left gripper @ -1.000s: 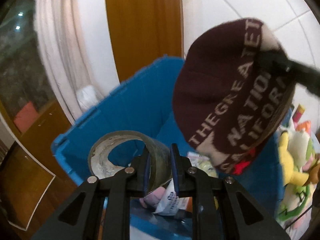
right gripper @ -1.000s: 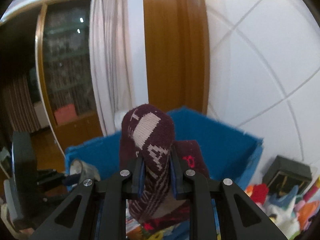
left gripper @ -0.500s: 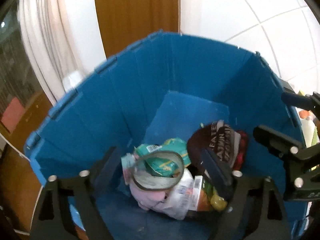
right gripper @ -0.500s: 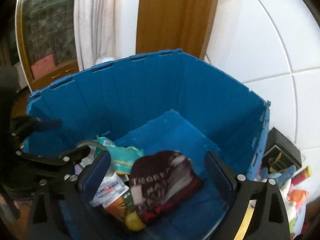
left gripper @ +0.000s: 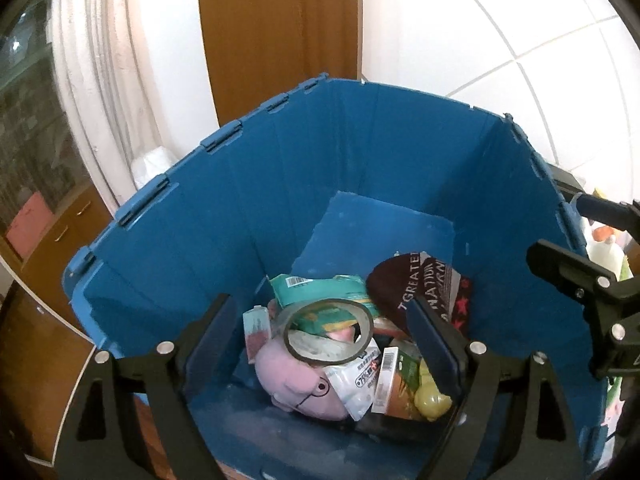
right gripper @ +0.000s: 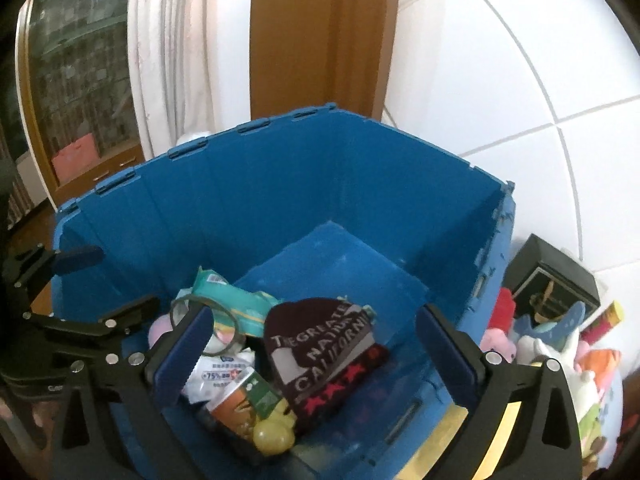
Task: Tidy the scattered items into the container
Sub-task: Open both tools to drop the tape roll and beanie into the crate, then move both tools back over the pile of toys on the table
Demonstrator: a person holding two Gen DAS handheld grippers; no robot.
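Tape roll [left gripper: 328, 332] and beanie [right gripper: 320, 344] now lie dropped in the blue crate [left gripper: 360, 152]; left claw [left gripper: 320, 344] wide, right claw [right gripper: 316, 356] opening empty, freed for more toys.

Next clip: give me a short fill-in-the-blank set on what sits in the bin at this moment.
1. The roll of tape lies on top of a ____ soft toy.
2. The maroon beanie lies inside the ____ bin.
3. The left tongs hold ____.
4. Beside the bin, against the tiled wall, stands a ____ box.

Missing words: pink; blue; nothing; black
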